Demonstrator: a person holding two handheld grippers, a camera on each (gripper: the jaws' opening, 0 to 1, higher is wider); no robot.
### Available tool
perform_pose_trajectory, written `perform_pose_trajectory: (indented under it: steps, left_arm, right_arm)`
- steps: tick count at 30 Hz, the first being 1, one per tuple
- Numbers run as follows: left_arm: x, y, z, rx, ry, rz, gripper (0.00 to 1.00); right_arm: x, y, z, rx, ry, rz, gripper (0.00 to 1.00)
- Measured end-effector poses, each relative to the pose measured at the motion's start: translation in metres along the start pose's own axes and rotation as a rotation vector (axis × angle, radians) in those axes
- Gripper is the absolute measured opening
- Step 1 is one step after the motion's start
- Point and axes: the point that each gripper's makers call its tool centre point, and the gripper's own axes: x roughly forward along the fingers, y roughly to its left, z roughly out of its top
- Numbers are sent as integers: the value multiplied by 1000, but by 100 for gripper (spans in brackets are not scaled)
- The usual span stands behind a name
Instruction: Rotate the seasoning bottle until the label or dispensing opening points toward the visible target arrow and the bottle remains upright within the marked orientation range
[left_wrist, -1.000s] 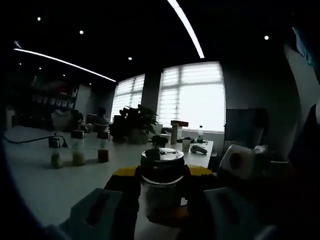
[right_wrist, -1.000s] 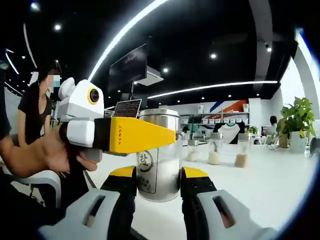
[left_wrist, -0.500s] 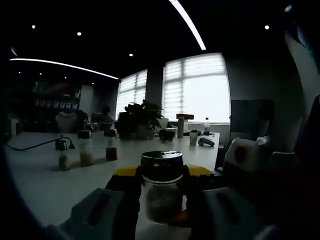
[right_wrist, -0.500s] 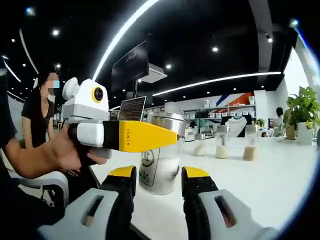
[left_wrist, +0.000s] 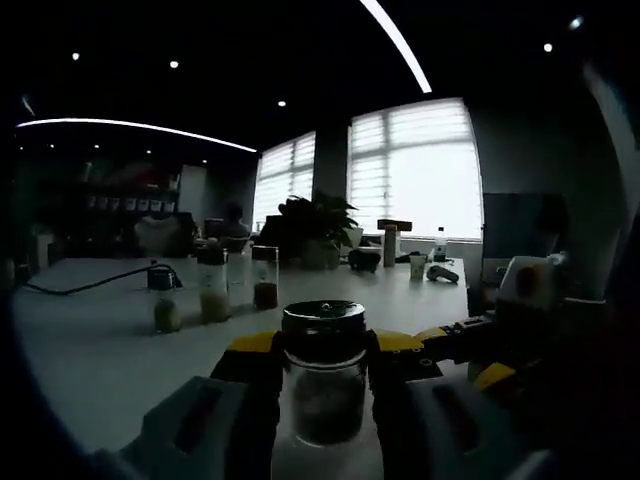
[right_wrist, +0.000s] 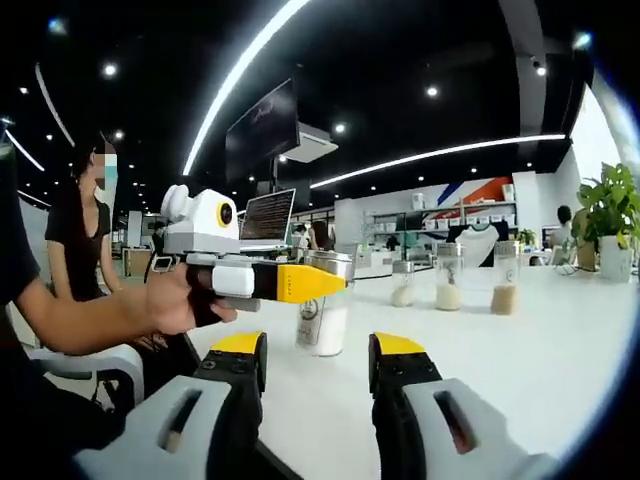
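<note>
The seasoning bottle (left_wrist: 323, 385), clear glass with a dark lid and pale grains inside, stands upright on the white table (left_wrist: 90, 370). My left gripper (left_wrist: 323, 347) is shut on it, a yellow jaw pressing each side. In the right gripper view the bottle (right_wrist: 325, 318) shows a round label mark, and the left gripper (right_wrist: 322, 284) holds it from the left in a person's hand (right_wrist: 185, 300). My right gripper (right_wrist: 318, 350) is open, a short way back from the bottle, with nothing between its jaws. It also enters the left gripper view as the right gripper (left_wrist: 478, 352).
Three other seasoning bottles (right_wrist: 449, 278) stand in a row further along the table, also seen as bottles (left_wrist: 212, 287). A potted plant (right_wrist: 602, 222) is at the far right and a laptop screen (right_wrist: 265, 215) behind. A person (right_wrist: 75, 235) stands at the left.
My right gripper has drawn back from the bottle, which stood between its jaws a second ago. The left gripper keeps its hold while its view has swung sideways across the room.
</note>
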Motion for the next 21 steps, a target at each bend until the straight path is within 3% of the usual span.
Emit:
perform_pose_trajectory:
  steps: [3,10,17,21]
  left_arm:
    - [-1,12,-2,29,6,17,35]
    - [-6,44,-6,0,22,45,35]
    - [-2,62,-10,-21,29,52,35]
    - [3,68,-13,9,49,64,35]
  right_arm:
    - [-1,-3,0,-3,-3,-9,43]
    - [-2,-9,-3,-14,4,-31,44]
    - [-2,-11,-4,-12,7,-36,45]
    - [-2,-11,-4,-17,6,-39,45]
